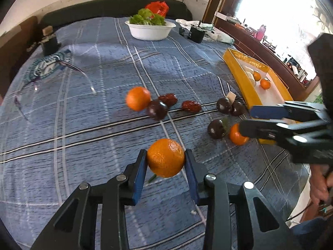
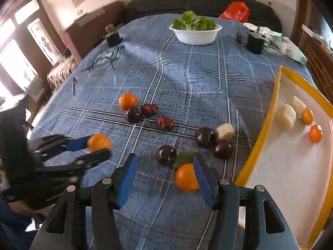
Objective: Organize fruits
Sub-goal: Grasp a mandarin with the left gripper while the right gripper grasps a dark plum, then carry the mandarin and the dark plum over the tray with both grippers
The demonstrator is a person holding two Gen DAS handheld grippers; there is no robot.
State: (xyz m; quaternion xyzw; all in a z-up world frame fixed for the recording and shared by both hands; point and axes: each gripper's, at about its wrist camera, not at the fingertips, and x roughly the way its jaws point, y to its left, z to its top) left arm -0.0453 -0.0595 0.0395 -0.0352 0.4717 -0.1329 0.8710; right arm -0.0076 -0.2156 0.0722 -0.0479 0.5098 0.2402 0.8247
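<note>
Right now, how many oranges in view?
5. One in the left gripper; one by the right gripper on the cloth; one far-left by a plum; two in the yellow tray. None seem hidden.

Blue plaid cloth carries loose oranges, plums (dark), yellow tray, white bowl.

One orange was held above the blue cloth. Another orange touched a dark plum beside two red dates. Two small oranges lay inside the yellow tray.
</note>
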